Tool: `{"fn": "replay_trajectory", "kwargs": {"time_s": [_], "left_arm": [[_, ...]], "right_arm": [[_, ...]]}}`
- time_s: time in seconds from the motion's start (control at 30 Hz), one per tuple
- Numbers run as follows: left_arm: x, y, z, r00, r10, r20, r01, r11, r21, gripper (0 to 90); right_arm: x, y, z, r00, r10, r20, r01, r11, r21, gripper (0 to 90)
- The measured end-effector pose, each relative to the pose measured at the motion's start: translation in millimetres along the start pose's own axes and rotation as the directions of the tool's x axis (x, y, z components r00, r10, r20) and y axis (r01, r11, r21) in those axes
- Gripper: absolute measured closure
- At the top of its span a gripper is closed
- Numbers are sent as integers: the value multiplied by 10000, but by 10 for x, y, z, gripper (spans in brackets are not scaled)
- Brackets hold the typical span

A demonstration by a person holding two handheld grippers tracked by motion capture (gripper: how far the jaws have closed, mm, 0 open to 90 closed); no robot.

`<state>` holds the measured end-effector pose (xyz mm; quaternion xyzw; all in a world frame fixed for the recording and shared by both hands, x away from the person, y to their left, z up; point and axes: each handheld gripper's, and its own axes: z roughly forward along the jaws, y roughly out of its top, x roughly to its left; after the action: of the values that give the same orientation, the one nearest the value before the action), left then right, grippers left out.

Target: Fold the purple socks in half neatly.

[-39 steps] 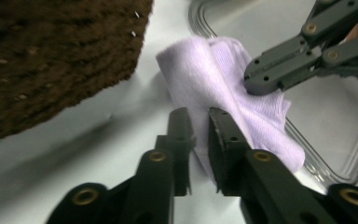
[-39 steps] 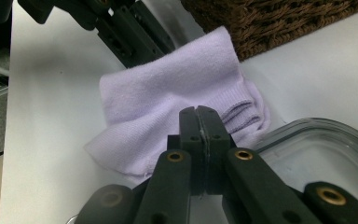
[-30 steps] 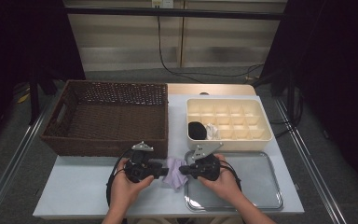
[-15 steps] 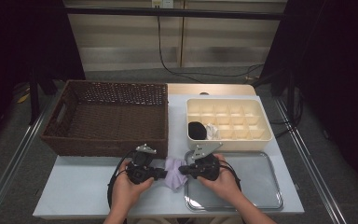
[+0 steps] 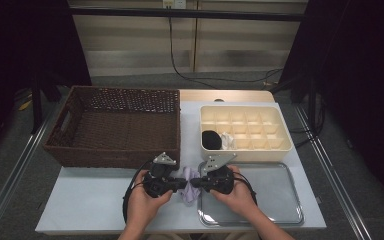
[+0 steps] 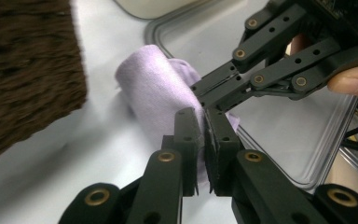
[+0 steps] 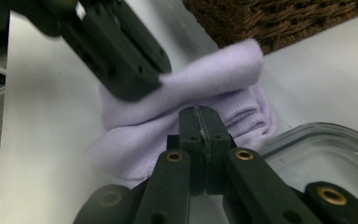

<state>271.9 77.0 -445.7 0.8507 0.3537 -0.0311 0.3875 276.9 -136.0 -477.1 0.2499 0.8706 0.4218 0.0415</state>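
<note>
A lilac sock-like cloth (image 5: 188, 192) lies bunched on the pale table, at the left rim of the metal tray (image 5: 275, 197). My left gripper (image 5: 181, 184) comes at it from the left and is shut on its near fold (image 6: 158, 98). In the left gripper view the left gripper (image 6: 203, 135) has its jaws pressed together. From the right, my right gripper (image 5: 195, 183) is shut on the cloth's ribbed edge (image 7: 242, 114), and the right gripper (image 7: 199, 122) has its jaws closed flat. The two sets of tips almost meet over the cloth. A hand holds each gripper.
A dark wicker basket (image 5: 112, 156) stands behind the left gripper. At the back right is a cream divided box (image 5: 250, 151), with a black item (image 5: 211, 140) and a white item (image 5: 227, 141) in its front-left cells. The table's front edge is close under the hands.
The two grippers have drawn slightly closer together on the lilac cloth. Nothing else has moved.
</note>
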Motion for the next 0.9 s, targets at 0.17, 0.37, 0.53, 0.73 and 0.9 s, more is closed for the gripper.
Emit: {"fn": "replay_trajectory", "kwargs": {"time_s": [0.17,0.37,0.53,0.73,0.9], "left_arm": [[-38,14,72,9998,191,20,-191,9998,63,842],[-75,28,148,9992,406,26,-406,9992,69,841],[-98,34,184,9987,504,-7,-504,9987,19,840],[-103,31,197,9984,563,-1,-563,9984,-20,827],[-101,40,180,9985,552,32,-552,9983,-164,773]], "right_arm": [[-32,9,-78,9996,224,159,-223,9997,-73,875],[-101,39,-229,9953,826,505,-796,9950,-597,853],[-95,136,-267,9938,1032,405,-990,9906,-945,798],[-107,178,-154,9937,941,605,-902,9939,-636,758],[-127,102,-68,9935,814,799,-788,9963,-352,751]]}}
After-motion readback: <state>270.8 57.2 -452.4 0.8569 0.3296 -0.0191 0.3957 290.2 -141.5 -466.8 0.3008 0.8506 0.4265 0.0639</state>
